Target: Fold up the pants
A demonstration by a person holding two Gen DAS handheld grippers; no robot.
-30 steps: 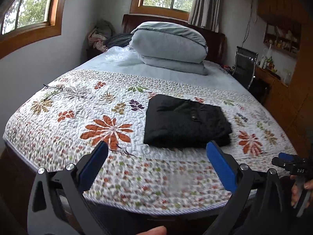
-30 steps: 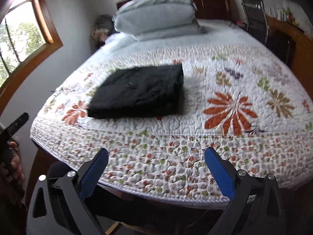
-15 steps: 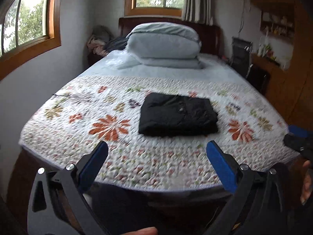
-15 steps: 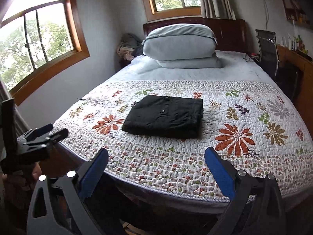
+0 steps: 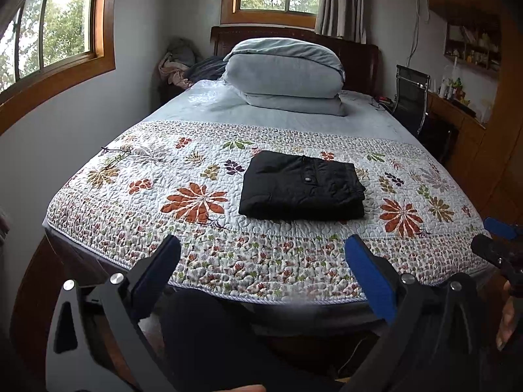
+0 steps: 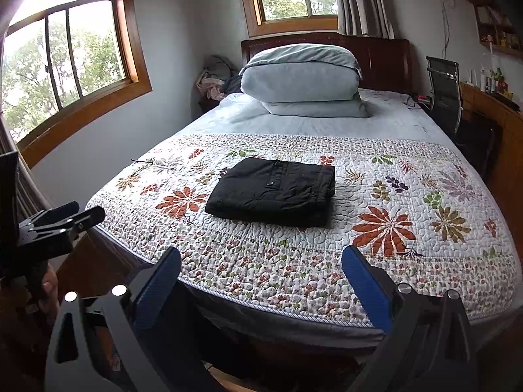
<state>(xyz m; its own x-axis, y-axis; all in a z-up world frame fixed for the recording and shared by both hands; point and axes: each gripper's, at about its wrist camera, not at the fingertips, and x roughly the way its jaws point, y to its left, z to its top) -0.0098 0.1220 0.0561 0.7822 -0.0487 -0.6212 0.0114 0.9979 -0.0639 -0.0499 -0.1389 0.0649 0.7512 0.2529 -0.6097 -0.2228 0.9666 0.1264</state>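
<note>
Two grippers are held in front of the near edge of the bed [image 5: 425, 150], and neither one touches anything. The left gripper [image 5: 263, 258] is seen with its blue fingers [image 5: 369, 281] spread wide apart, and nothing is held between them. The right gripper [image 6: 261, 268] is spread in the same way, with empty space between its blue pads [image 6: 367, 289]. In the right wrist view the left gripper [image 6: 59, 225] is also seen at the left border, beside the near left corner of the bed.

The black pants [image 5: 302, 186] are folded into a compact rectangle and are laid flat on the floral quilt [image 5: 196, 222]. They are placed near the middle of the quilt, a little toward its near edge, well apart from both grippers. A button [image 6: 270, 184] is visible on the top layer.

At the far end of the bed, a folded grey duvet [image 5: 284, 75] is stacked against the dark headboard [image 6: 385, 58]. A black chair [image 5: 410, 98] is seen near the far right corner of the bed.
</note>
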